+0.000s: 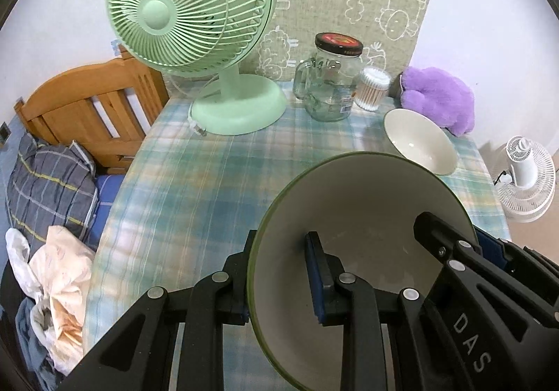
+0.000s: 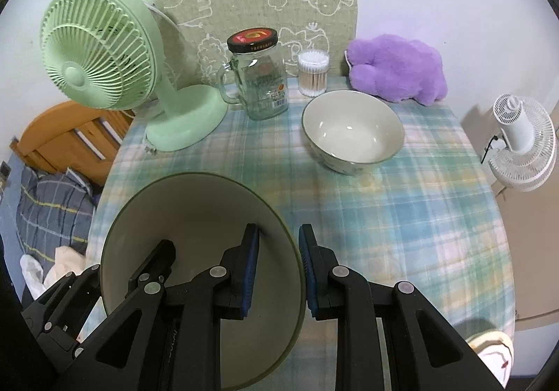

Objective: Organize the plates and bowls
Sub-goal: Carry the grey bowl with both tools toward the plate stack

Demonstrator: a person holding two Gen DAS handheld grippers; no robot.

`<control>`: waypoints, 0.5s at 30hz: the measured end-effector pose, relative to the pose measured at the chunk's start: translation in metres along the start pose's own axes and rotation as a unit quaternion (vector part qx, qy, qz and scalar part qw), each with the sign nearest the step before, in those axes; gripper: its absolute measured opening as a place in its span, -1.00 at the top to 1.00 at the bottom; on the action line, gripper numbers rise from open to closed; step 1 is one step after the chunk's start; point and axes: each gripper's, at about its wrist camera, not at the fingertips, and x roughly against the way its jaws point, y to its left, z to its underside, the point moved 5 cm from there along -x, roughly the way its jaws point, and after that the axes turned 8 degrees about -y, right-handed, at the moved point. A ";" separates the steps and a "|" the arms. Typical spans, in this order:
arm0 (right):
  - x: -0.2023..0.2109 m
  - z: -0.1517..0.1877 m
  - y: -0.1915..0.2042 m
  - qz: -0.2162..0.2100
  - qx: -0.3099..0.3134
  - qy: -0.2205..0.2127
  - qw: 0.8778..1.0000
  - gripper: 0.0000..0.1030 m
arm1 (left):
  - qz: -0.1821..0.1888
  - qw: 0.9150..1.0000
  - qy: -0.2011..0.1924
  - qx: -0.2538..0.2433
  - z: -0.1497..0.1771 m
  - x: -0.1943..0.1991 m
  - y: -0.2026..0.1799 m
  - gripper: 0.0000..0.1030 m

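Plaid-clothed table (image 2: 401, 216) bears (back row) green fan (image 2: 104, 55), jar (image 2: 260, 83), swabs (image 2: 313, 74), plush (image 2: 398, 69); bowl (image 2: 353, 132).

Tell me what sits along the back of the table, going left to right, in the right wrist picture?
Green fan → glass jar → tub of cotton swabs → purple plush toy.

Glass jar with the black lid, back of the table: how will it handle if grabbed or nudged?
The glass jar looks rigid, breakable and smooth, so probably slippery. It seems empty and tall, so a high push might tip it. Its side handle should stop it rolling far.
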 end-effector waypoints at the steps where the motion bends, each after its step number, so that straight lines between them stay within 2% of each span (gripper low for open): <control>1: 0.005 0.002 -0.001 -0.001 0.001 0.000 1.000 0.48 | -0.001 1.000 0.000 0.002 0.003 0.005 -0.001 0.54; 15: 0.061 0.030 -0.019 -0.011 0.020 -0.008 1.000 0.48 | -0.011 1.000 -0.012 0.007 0.034 0.059 -0.024 0.55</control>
